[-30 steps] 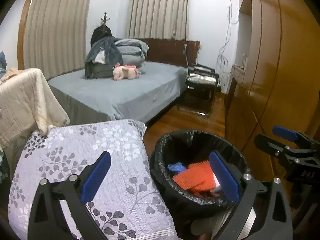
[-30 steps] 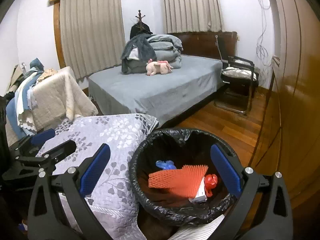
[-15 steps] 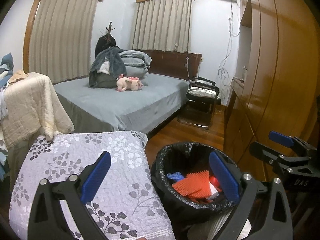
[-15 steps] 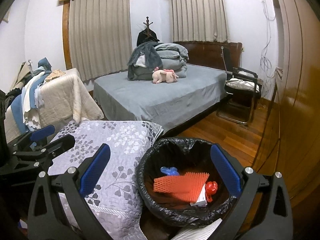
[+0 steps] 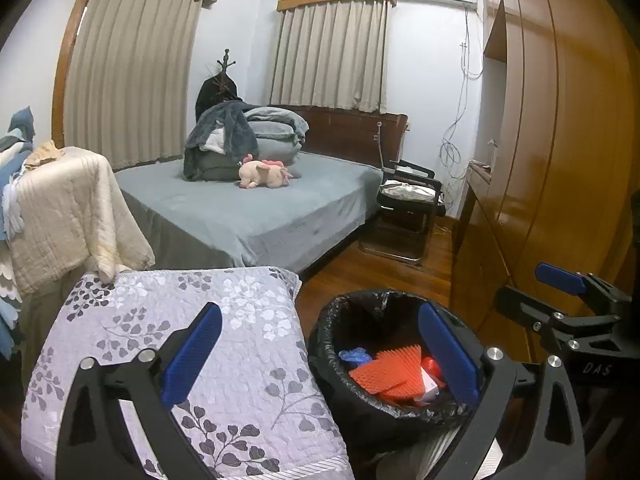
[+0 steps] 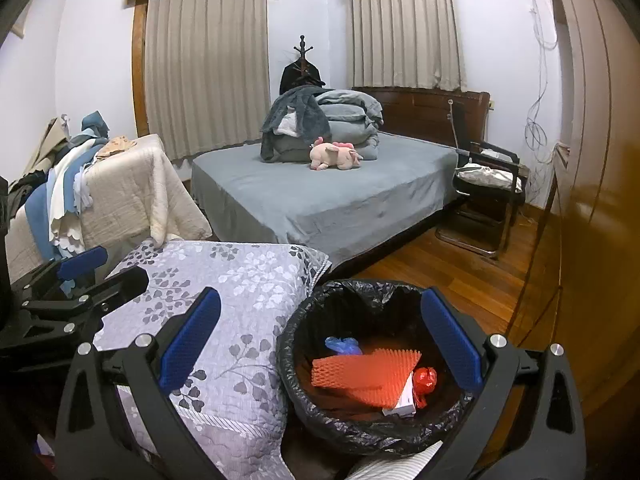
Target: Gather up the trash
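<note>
The left tool (image 5: 320, 352) is spread wide with nothing between its blue pads, one pad over a floral quilt (image 5: 192, 360) and the other over the rim of a trash bin (image 5: 360, 404) lined with a black bag. The right tool (image 6: 320, 344) is also spread wide and holds nothing; it hangs above the same bin (image 6: 304, 392), which stands on the wooden floor just beside the quilt's right edge. Inside the bin lie an orange ribbed foam sheet (image 6: 360, 372), a crumpled blue wrapper (image 6: 342, 345) at the back, a red shiny wrapper (image 6: 425, 378) on the right and a white box (image 6: 402, 404) partly under the foam. Each tool shows at the margin of the other's view. Behind stand a grey bed (image 6: 320, 200) with a pink plush toy (image 6: 336, 156) near folded bedding, a black chair (image 6: 488, 200) and a wooden wardrobe (image 5: 560, 160).
</note>
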A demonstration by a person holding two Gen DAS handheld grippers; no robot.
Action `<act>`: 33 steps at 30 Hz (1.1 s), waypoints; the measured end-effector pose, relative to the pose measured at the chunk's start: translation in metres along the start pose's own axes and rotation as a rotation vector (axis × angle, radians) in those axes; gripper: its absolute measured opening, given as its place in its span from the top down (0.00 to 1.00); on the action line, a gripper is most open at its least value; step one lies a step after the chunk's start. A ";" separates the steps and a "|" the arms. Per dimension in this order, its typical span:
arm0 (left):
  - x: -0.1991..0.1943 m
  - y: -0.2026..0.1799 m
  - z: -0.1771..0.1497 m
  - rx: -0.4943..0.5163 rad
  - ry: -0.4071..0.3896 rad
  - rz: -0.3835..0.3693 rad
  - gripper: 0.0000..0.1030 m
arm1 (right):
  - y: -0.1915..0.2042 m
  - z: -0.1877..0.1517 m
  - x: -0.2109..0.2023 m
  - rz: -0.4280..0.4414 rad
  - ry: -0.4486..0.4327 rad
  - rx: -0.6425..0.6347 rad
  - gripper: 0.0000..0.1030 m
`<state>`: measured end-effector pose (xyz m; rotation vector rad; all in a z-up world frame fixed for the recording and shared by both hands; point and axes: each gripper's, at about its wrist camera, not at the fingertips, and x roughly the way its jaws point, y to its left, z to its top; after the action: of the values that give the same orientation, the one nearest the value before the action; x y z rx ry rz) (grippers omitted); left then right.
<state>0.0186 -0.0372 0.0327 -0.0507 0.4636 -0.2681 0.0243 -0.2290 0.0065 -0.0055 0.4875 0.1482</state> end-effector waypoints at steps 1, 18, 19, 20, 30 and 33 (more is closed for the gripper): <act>0.000 0.000 0.001 -0.001 0.000 0.000 0.06 | 0.000 0.000 0.000 0.001 -0.001 0.000 0.05; -0.002 0.001 0.003 0.003 -0.002 0.004 0.06 | 0.001 0.001 0.001 0.002 -0.001 -0.001 0.05; -0.002 0.001 0.003 0.003 -0.001 0.003 0.06 | 0.001 0.002 0.001 0.003 0.000 0.000 0.05; -0.002 0.001 0.003 0.004 -0.001 0.004 0.06 | 0.002 0.001 0.000 0.003 -0.001 0.000 0.05; -0.003 0.003 0.004 0.004 0.000 0.003 0.06 | 0.002 0.001 0.001 0.002 0.000 0.000 0.05; -0.003 0.003 0.004 0.003 0.000 0.004 0.06 | 0.003 0.002 0.001 0.003 -0.001 -0.001 0.05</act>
<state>0.0189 -0.0337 0.0373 -0.0468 0.4635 -0.2653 0.0256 -0.2261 0.0076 -0.0059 0.4869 0.1518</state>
